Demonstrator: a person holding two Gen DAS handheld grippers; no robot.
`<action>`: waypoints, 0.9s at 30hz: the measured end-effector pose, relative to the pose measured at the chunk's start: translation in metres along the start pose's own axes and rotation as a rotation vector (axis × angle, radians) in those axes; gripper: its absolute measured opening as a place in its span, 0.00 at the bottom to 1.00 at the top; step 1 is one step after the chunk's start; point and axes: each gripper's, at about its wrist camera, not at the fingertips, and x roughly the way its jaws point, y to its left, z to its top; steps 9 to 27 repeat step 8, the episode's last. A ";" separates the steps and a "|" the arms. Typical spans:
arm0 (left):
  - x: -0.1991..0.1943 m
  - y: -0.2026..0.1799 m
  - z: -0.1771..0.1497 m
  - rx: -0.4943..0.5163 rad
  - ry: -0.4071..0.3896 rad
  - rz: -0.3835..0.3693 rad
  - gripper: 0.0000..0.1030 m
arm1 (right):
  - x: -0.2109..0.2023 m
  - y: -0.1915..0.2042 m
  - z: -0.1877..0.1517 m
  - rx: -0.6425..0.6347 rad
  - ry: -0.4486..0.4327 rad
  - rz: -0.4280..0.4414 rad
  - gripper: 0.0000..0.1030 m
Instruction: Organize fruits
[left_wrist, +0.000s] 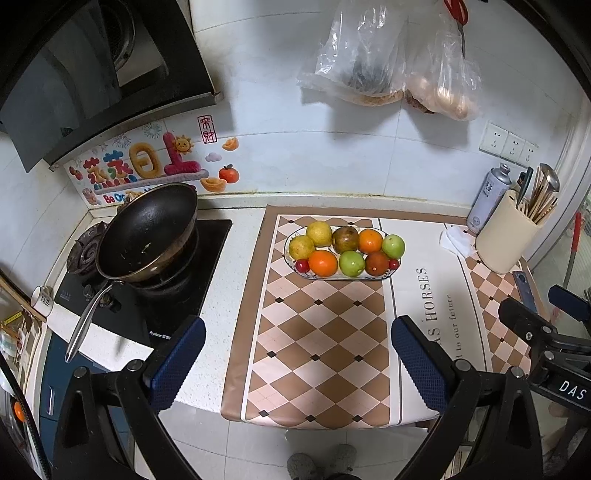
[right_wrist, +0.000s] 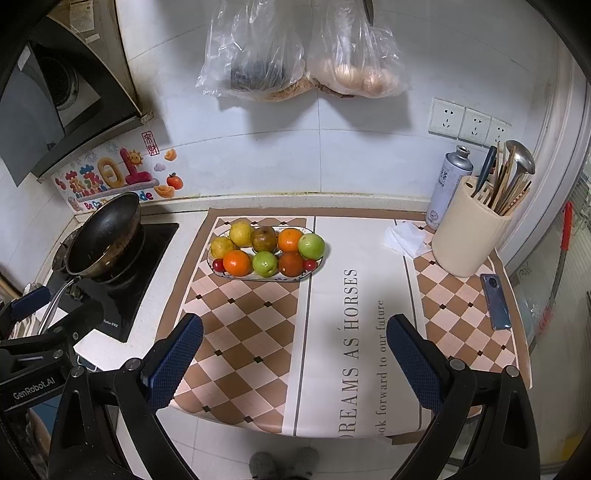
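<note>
An oval plate (left_wrist: 290, 240) (right_wrist: 218, 272) on the checkered mat holds several fruits: two yellow ones (left_wrist: 319, 233), two oranges (left_wrist: 323, 263) (right_wrist: 236, 263), two green apples (left_wrist: 351, 263) (right_wrist: 311, 246), two brownish fruits (left_wrist: 345, 239) and small red ones (left_wrist: 302, 265). My left gripper (left_wrist: 297, 354) is open and empty, held above the counter's front edge, well short of the plate. My right gripper (right_wrist: 293, 352) is open and empty, to the right of the left one and in front of the plate.
A black wok (left_wrist: 147, 232) sits on the stove at the left. A beige utensil holder (right_wrist: 467, 232), a spray can (right_wrist: 447, 186), a folded tissue (right_wrist: 404, 238) and a phone (right_wrist: 495, 301) are at the right. Plastic bags (right_wrist: 295, 48) hang on the wall.
</note>
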 end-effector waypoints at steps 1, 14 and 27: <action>-0.001 0.000 0.000 0.000 -0.001 0.000 1.00 | 0.000 0.000 0.000 0.000 0.000 0.000 0.99; -0.003 0.001 0.001 -0.003 -0.020 0.001 1.00 | 0.000 0.001 0.003 0.003 0.005 0.005 0.99; -0.003 0.001 0.001 -0.003 -0.020 0.001 1.00 | 0.000 0.001 0.003 0.003 0.005 0.005 0.99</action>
